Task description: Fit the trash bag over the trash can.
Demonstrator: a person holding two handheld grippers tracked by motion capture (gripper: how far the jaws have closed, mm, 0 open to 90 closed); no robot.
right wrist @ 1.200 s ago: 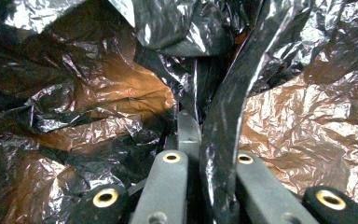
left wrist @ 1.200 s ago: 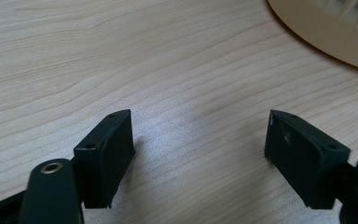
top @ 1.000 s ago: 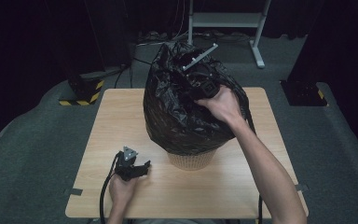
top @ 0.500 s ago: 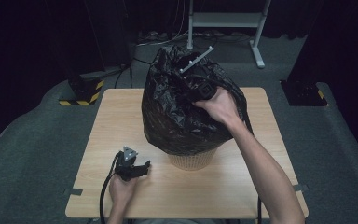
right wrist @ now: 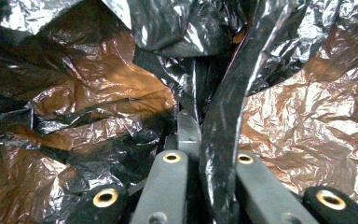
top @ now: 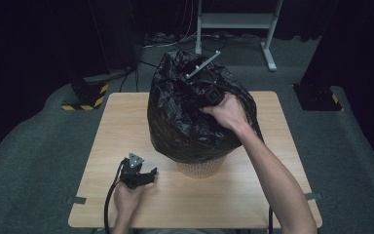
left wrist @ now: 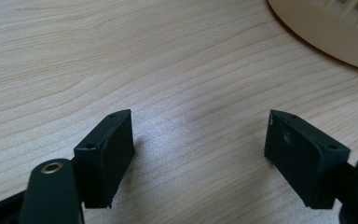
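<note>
The black plastic bag (top: 195, 122) stands near the middle of the wooden table (top: 253, 200), draped over a cream slatted basket (top: 200, 168) so that only the basket's lower wall shows beneath it. In the right gripper view, a fold of the bag (right wrist: 223, 126) is pinched between the two jaws, with crumpled film all around.

The right gripper (top: 199, 90) sits at the top of the bag, held by the right hand (top: 229, 111); its jaws are clamped together on the bag film. The forearm reaches in from the lower right.

The left gripper (top: 139, 175) rests on the table near the front edge, left of the basket and apart from it, held by the left hand (top: 126, 197). Its jaws stand wide apart with bare table between them (left wrist: 200, 140). The basket's base (left wrist: 326, 32) appears at the upper right of the left gripper view.
</note>
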